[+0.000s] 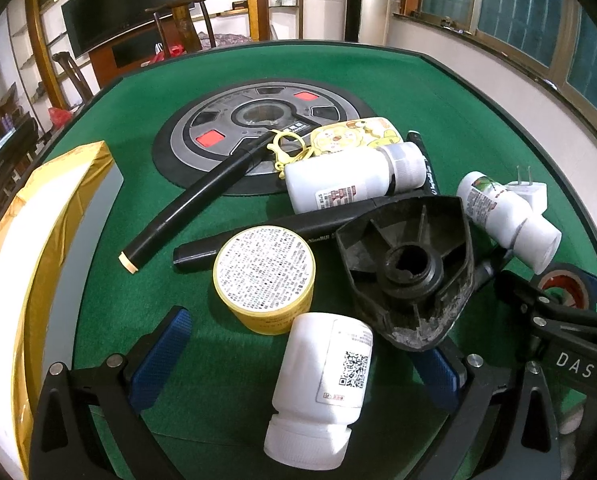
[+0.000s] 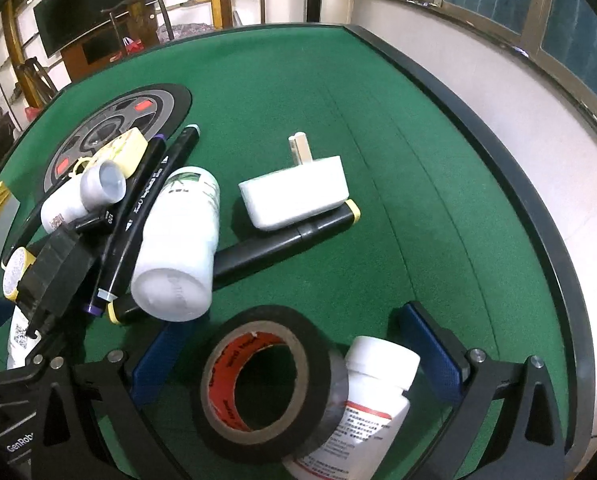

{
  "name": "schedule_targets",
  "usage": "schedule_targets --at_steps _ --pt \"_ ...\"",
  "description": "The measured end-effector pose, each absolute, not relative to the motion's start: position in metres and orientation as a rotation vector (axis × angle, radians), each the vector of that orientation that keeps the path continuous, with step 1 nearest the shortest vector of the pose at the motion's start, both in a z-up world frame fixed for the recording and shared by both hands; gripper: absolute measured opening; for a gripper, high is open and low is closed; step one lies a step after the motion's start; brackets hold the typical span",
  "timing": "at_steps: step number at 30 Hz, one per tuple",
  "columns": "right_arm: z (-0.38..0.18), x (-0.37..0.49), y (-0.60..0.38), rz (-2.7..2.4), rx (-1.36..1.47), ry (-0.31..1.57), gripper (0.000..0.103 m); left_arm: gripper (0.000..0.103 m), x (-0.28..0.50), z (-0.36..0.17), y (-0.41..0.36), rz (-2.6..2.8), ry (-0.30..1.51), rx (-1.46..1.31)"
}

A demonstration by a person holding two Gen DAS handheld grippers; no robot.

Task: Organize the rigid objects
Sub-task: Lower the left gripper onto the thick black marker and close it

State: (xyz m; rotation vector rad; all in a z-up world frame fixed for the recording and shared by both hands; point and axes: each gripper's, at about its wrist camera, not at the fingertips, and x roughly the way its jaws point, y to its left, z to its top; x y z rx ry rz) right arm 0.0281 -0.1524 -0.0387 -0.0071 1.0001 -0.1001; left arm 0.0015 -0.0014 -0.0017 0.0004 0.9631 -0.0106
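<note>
Your left gripper (image 1: 298,364) stands wide open, its blue pads either side of a white bottle (image 1: 318,392) that lies on the green felt (image 1: 438,88) with its cap toward you; neither pad touches it. Your right gripper (image 2: 298,364) is spread just as wide, with a black tape roll (image 2: 266,384) and a second white bottle (image 2: 362,408) lying between its fingers, the roll leaning over that bottle, nothing pinched. Just beyond the left gripper, a yellow tin (image 1: 264,278) with a printed lid touches the first bottle's base, and beside both sits a black plastic bracket (image 1: 410,268) with a round hub. Behind them lie two black markers (image 1: 194,208), one crossing onto the round grey disc (image 1: 258,128) in the middle of the table. A grey-capped bottle (image 1: 354,180) rests against a yellow cartoon case (image 1: 354,136) with a yellow clip. To the right, another bottle (image 1: 506,220) lies touching a white plug (image 1: 530,194). From the right wrist view, that plug (image 2: 296,196) sits on the tip of a yellow-ended marker (image 2: 282,248), with the green-labelled bottle (image 2: 178,248) lying over the marker's other end. Gold-and-white packaging (image 1: 38,260) fills the left edge of the table.
</note>
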Motion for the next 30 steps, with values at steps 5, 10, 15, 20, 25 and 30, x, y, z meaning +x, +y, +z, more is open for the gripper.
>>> schedule_targets --at_steps 5,10,15,20,25,30 --pt "-0.026 0.014 -0.158 -0.135 -0.006 0.951 0.103 0.096 -0.003 0.002 0.005 -0.003 0.969 -0.013" --pt "0.012 -0.027 -0.156 -0.164 -0.012 0.68 0.103 0.092 -0.037 0.04 0.02 -0.046 0.853 -0.022" --pt "0.038 -0.067 -0.159 -0.249 -0.042 0.384 0.103 0.092 -0.055 0.077 0.055 -0.075 0.79 -0.063" --pt "0.03 -0.047 -0.179 -0.185 0.053 0.549 0.103 0.092 -0.043 0.087 0.093 -0.022 0.806 -0.133" --pt "0.027 -0.047 -0.189 -0.164 0.108 0.567 0.103 0.092 -0.018 0.077 0.088 -0.012 0.842 -0.006" --pt "0.02 -0.043 -0.179 -0.151 0.086 0.58 0.103 0.083 0.016 0.057 0.087 -0.011 0.945 0.018"
